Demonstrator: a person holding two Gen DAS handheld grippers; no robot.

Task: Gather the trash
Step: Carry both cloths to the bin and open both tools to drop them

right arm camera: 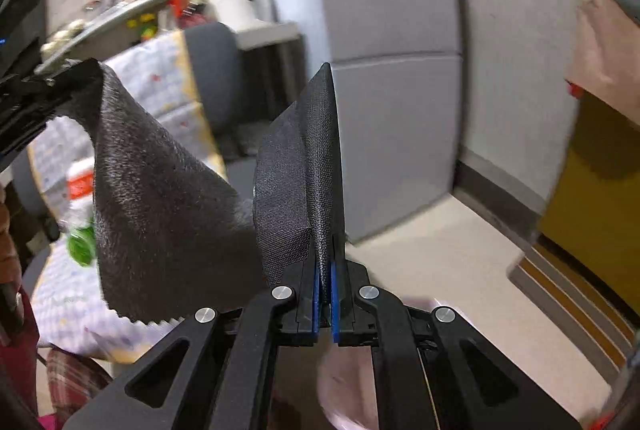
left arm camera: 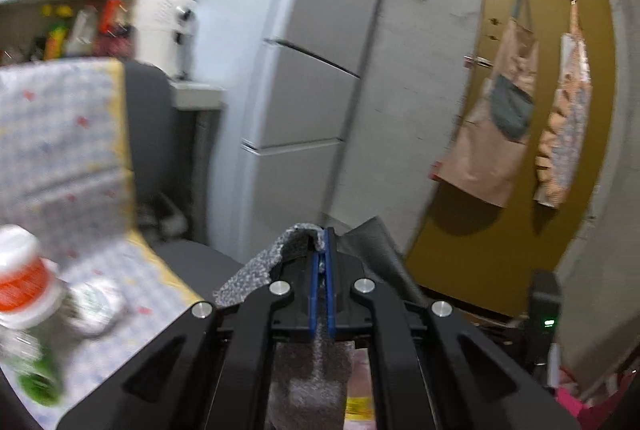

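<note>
Black fabric sheet [right arm camera: 160, 197] spans sideways, clamped at opposite edges by left gripper [left arm camera: 322, 270] and right gripper [right arm camera: 326, 294].

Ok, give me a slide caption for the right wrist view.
Right gripper and left gripper each clamp one end of a black bag, near a grey fridge.

My right gripper [right arm camera: 326, 262], jaws clamped on a black bag [right arm camera: 168, 213], left gripper [right arm camera: 28, 97] holding its far corner, refrigerator [right arm camera: 384, 69] behind
</note>
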